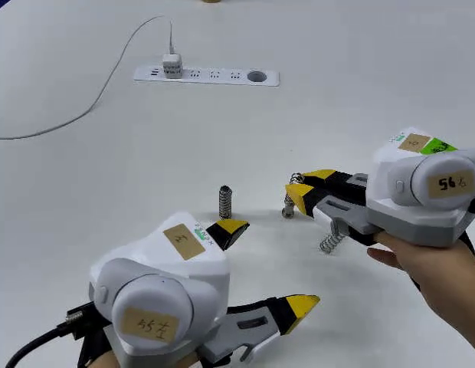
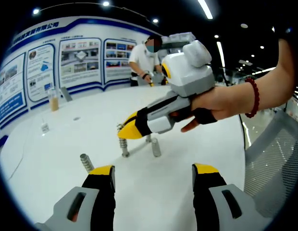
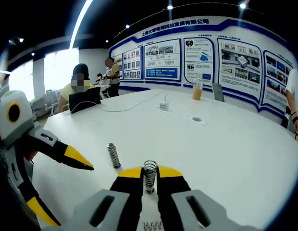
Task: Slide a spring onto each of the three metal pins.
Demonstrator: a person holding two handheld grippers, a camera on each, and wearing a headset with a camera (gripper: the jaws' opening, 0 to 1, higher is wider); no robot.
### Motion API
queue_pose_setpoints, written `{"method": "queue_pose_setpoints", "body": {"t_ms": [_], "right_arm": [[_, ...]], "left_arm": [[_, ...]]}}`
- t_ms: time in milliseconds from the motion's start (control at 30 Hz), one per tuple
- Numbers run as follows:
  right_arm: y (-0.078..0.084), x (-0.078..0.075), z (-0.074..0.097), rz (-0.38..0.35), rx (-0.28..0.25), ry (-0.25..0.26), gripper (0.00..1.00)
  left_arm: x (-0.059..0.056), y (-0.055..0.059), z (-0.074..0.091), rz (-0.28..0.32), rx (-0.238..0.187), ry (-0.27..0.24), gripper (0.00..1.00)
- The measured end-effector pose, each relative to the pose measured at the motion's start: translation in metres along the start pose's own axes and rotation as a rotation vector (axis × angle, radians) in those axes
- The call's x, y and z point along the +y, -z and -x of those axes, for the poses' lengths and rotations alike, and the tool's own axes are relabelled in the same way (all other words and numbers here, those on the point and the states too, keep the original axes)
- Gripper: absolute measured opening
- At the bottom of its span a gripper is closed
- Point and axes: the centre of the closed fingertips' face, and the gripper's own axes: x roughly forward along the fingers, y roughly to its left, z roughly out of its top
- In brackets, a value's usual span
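Nearest, by the near edge of the desk [image 1: 352, 123], the left gripper [image 1: 270, 264] is held wide open and empty, while the right gripper [image 3: 150, 173] is closed on an upright spring [image 3: 149, 166] toward the desk's middle, judged light, soft and easily squashed, so best pinched gently across mid-coils.

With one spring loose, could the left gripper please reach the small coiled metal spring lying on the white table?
Probably not cleanly: the spring lies beneath the right gripper, which crowds the open left gripper's path.

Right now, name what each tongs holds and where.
Right tongs pinch the upright grey metal coil spring across its upper coils; left tongs hold nothing.
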Motion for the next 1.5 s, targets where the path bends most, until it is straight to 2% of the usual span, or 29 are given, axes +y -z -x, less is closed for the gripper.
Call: {"method": "queue_pose_setpoints", "body": {"t_ms": [667, 967, 1067, 1167, 1300, 1333, 1500], "right_arm": [[0.018, 0.002, -0.009, 0.002, 0.054, 0.013, 0.11], [0.018, 0.003, -0.009, -0.026, 0.053, 0.013, 0.12], [0.016, 0.003, -0.007, -0.025, 0.049, 0.017, 0.13], [0.011, 0.002, -0.002, -0.060, 0.028, 0.022, 0.20], [0.008, 0.003, 0.004, -0.079, 0.020, 0.022, 0.22], [0.007, 0.003, 0.007, -0.100, 0.016, 0.021, 0.24], [0.002, 0.005, 0.020, -0.116, 0.001, 0.023, 0.28]], "left_arm": [[0.001, 0.001, 0.000, 0.007, 0.002, -0.004, 0.65], [0.001, 0.002, 0.000, 0.008, 0.007, -0.006, 0.64], [0.002, 0.002, 0.000, 0.011, 0.008, -0.009, 0.64], [0.002, 0.002, 0.000, 0.009, 0.010, -0.013, 0.64], [0.003, 0.001, 0.000, 0.007, 0.007, -0.017, 0.63], [0.003, 0.000, 0.000, 0.006, 0.007, -0.017, 0.63], [0.001, -0.001, -0.001, -0.005, 0.012, -0.015, 0.62]]}}
